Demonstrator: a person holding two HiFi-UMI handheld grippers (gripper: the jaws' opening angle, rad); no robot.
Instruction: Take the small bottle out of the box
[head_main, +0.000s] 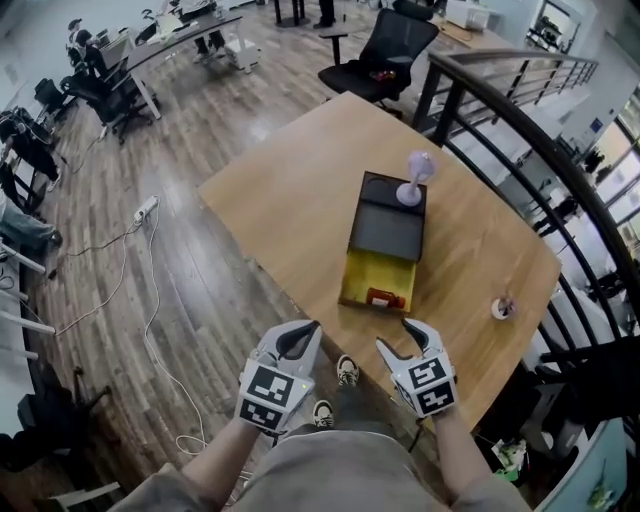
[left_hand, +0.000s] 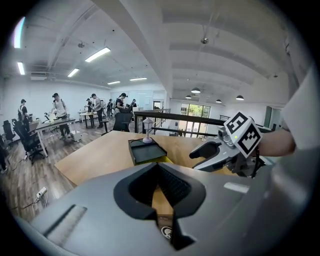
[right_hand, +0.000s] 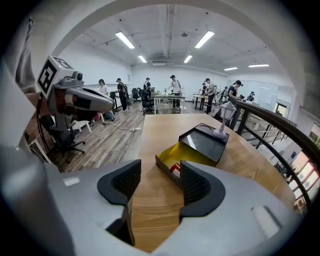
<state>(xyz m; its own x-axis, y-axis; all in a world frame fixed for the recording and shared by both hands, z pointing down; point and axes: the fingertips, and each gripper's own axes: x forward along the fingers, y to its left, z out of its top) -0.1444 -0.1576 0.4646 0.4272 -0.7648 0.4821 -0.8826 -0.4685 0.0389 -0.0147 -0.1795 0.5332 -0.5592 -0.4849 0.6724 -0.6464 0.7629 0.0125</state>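
So the person is standing at the near edge of the wooden table (head_main: 290, 200), holding both grippers out low in front of them, short of the box (head_main: 373, 270) and not touching it. The left gripper (head_main: 298, 338) is hanging with its jaws pressed together and nothing pinched between them, while the right gripper (head_main: 412, 335) is sitting with its jaws spread apart, only bare tabletop showing in the gap. The box is lying in the middle of the table with its dark lid (head_main: 388, 228) covering the far part, so the yellow inside is showing at the end nearest the person. The small bottle (head_main: 385, 298), reddish with a pale end, is lying on its side in that open yellow part, right up against the near wall. A little pale lamp-shaped thing (head_main: 413, 178) is standing upright at the far end of the lid. Off to the right, near the table edge, a small round object (head_main: 503, 307) is sitting by itself; can't tell what it is. A black office chair (head_main: 385, 55) is parked past the far corner, a dark railing (head_main: 520, 130) is running along the right side, and a power strip (head_main: 146, 209) is lying on the wood floor.
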